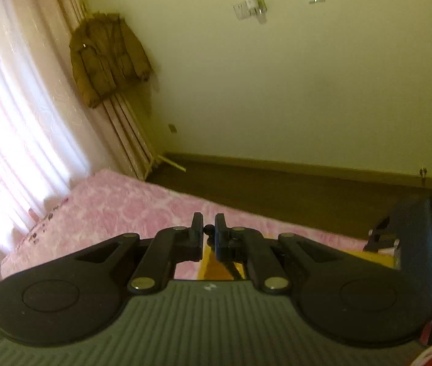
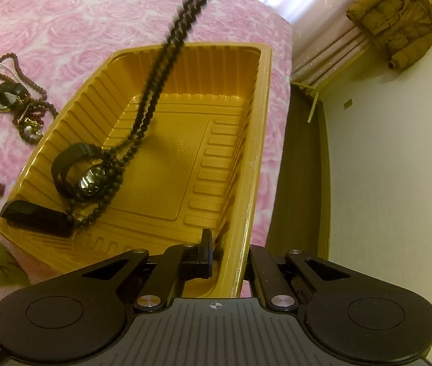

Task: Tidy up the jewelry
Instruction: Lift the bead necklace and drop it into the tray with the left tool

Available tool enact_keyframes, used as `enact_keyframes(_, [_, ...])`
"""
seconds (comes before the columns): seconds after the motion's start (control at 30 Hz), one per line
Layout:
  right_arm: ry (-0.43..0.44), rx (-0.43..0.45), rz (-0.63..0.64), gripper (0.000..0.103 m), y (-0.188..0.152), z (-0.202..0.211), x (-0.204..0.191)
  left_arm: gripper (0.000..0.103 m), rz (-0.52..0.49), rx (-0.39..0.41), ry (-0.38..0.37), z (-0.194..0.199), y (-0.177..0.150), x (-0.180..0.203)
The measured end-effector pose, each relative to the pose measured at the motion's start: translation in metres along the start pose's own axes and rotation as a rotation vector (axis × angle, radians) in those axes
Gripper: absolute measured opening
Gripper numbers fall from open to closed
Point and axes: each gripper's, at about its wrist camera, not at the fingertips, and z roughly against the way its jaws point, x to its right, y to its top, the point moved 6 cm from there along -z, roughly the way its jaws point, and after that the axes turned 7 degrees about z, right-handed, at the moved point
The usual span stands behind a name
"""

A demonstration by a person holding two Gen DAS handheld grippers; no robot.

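A bedroom with a pink rose-patterned bedspread (image 2: 124, 24) fills the upper left of the right wrist view, sheer curtains and a brown padded jacket (image 2: 396, 27) at upper right. At far left, a heap of small reddish-brown bead strands with gold-trimmed pieces (image 2: 14, 97) lies on the spread, just beside the ribbed golden plastic tray (image 2: 264, 128) at centre. In the tray's lower left sit a black-strapped wristwatch (image 2: 81, 174) and a flat black bar-shaped item (image 2: 36, 218). A long black beaded necklace (image 2: 161, 79) hangs from the top of the frame, its lower loops already pooled against the watch. In the left wrist view, the left gripper (image 1: 208, 232) is clenched on a bead of that strand. The right gripper (image 2: 229, 257) straddles the tray's near-right rim, right finger hidden; clamped or slack, I cannot tell. Best done by lowering slowly over the open floor, letting the beads coil, and releasing only once the strand hangs slack.
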Motion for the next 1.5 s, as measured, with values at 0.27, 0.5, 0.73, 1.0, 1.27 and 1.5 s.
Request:
enact_keyframes(0.27, [0.003,0.000,-0.002,0.005,0.000,-0.002,0.001,0.006,0.015,-0.087,-0.039,-0.021,-0.029,0.000])
enact_keyframes(0.5, [0.003,-0.003,-0.001,0.005,0.001,-0.002,0.002,0.006,0.041,-0.128,-0.064,-0.036,-0.043,-0.001])
enact_keyframes(0.73, [0.005,-0.005,-0.002,0.005,0.001,-0.002,0.001,0.006,0.040,-0.148,-0.066,-0.042,-0.049,-0.002])
enact_keyframes(1.0, [0.006,-0.006,-0.003,0.005,0.000,-0.003,0.002,0.010,0.037,-0.171,-0.058,-0.047,-0.057,-0.003])
enact_keyframes(1.27, [0.006,-0.005,-0.003,0.005,0.000,-0.003,0.002,0.012,0.064,-0.174,-0.035,-0.038,-0.068,-0.013])
enact_keyframes(1.5, [0.009,-0.007,-0.009,0.005,-0.001,-0.003,0.003,0.014,0.162,-0.193,0.021,-0.014,-0.109,-0.052])
